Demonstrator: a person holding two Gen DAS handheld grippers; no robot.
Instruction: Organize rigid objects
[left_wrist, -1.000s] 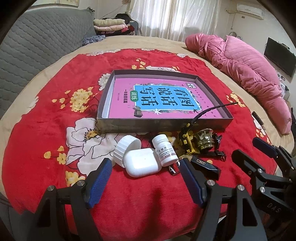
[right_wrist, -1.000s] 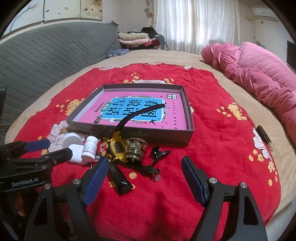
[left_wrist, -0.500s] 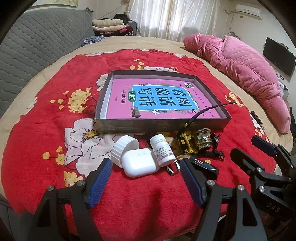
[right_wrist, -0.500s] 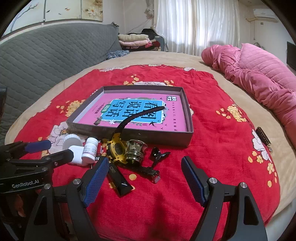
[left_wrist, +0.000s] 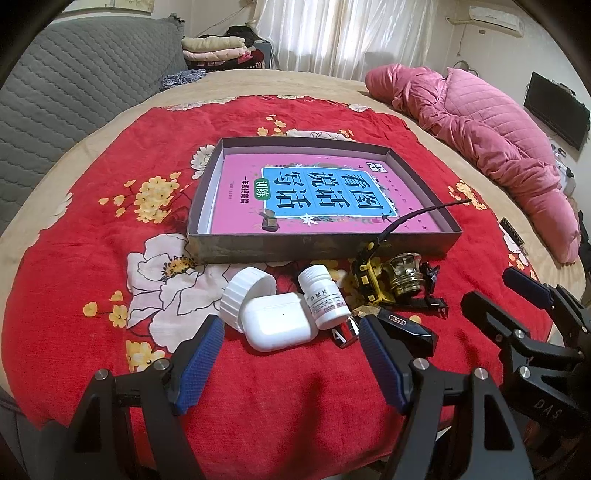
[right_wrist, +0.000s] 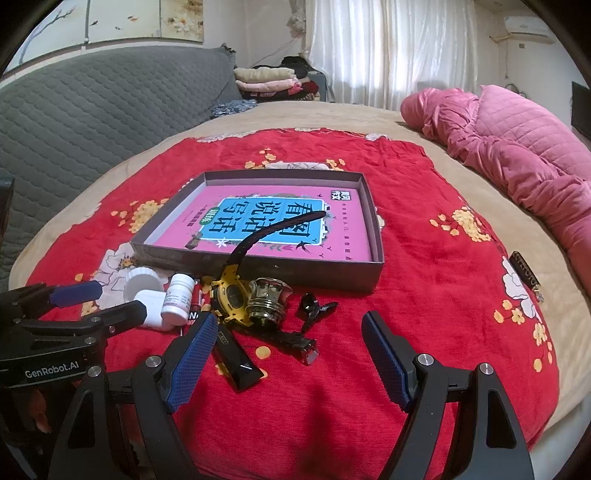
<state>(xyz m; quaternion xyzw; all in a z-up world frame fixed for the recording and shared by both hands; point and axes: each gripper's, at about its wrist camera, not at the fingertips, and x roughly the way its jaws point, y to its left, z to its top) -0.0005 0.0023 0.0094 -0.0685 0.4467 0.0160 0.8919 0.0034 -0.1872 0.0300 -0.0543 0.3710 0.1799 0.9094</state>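
Left gripper and right gripper, fingers apart and empty, near white earbud case, pill bottle, yellow watch, brass knob, shallow box just beyond on red bedspread.

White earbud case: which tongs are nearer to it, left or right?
Left. The left tongs sit open directly in front of the white earbud case, framing it. The right tongs are open off to its right, near the black parts.
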